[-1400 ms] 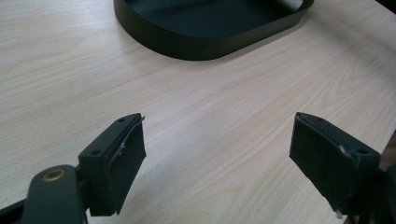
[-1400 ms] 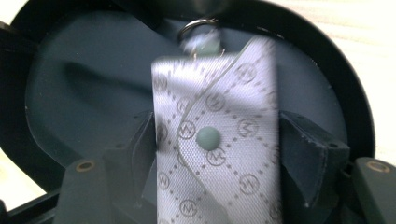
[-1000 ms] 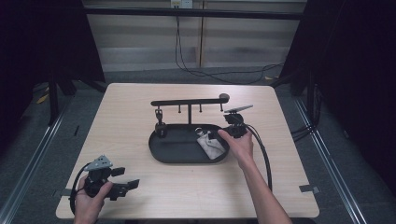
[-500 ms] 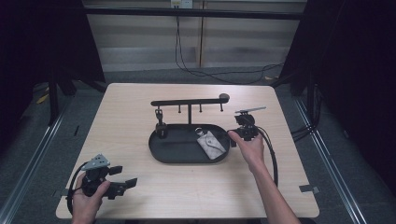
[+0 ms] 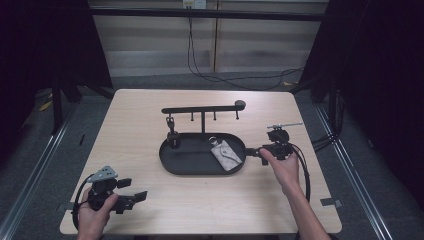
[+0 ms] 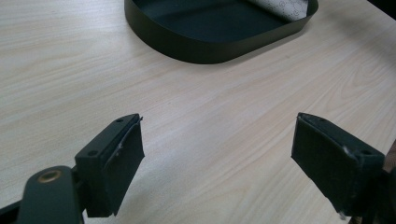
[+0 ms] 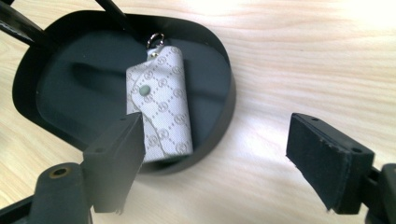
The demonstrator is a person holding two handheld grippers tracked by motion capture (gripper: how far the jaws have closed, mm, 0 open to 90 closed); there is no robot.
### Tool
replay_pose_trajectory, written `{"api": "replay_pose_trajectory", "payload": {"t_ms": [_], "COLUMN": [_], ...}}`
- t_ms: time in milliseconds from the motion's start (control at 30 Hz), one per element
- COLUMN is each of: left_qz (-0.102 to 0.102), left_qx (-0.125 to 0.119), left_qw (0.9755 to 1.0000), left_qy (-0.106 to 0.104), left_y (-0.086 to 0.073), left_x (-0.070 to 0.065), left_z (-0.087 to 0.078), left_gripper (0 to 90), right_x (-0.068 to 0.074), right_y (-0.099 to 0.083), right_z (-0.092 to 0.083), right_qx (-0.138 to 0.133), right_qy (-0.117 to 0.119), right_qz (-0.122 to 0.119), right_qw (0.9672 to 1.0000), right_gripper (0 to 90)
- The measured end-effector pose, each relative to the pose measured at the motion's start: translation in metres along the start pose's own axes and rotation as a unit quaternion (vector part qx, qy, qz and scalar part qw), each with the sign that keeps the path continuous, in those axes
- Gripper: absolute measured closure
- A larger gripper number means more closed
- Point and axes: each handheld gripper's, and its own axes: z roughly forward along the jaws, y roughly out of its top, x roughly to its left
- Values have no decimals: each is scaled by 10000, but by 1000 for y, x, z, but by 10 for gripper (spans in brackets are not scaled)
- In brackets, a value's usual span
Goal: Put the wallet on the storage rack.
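Note:
A black oval tray [image 5: 172,162] with a hook rail [image 5: 202,108] on a post sits mid-table. In its right end lies a grey-white patterned key pouch [image 5: 225,154] with a metal ring, flat and untouched. My right gripper [image 5: 250,151] hovers just outside the tray's right rim, pointing at it. In the right gripper view it is open [image 7: 215,154], with the pouch [image 7: 161,105] beyond its left jaw. My left gripper [image 5: 134,198] rests near the front left corner of the table. It is open [image 6: 217,144] over bare wood, and the tray wall [image 6: 205,51] is farther off.
A small black item [image 5: 172,134] hangs from the rail's left hook down to the tray's left end. Cables trail from both grippers. The table edge [image 5: 200,234] runs close behind the left hand. Dark frames and floor surround the table.
My right gripper has drawn back to the right, from over the tray's right end to outside its rim. The pouch stays in the tray. The left gripper has barely moved.

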Motion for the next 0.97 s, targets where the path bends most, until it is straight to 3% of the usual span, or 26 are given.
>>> {"api": "replay_pose_trajectory", "payload": {"t_ms": [600,733,833,967], "left_qz": [9,14,43,10], "left_qx": [12,37,68,32], "left_qw": [10000,10000,10000,10000], "left_qy": [41,45,48,59], "left_y": [0,0,0,0], "left_x": [0,0,0,0], "left_z": [0,1,1,1], "left_gripper": [166,166,166,166], "right_x": [-18,-25,-32,-42], "right_y": [-60,-75,-85,-94], "right_z": [-45,-49,-50,-44], "right_qx": [-150,-111,-217,-103], "right_qy": [-346,-366,-406,-664], "right_qz": [-177,-185,-64,-138], "right_qw": [9991,9991,9989,9976], "right_gripper": [198,198,195,192]}}
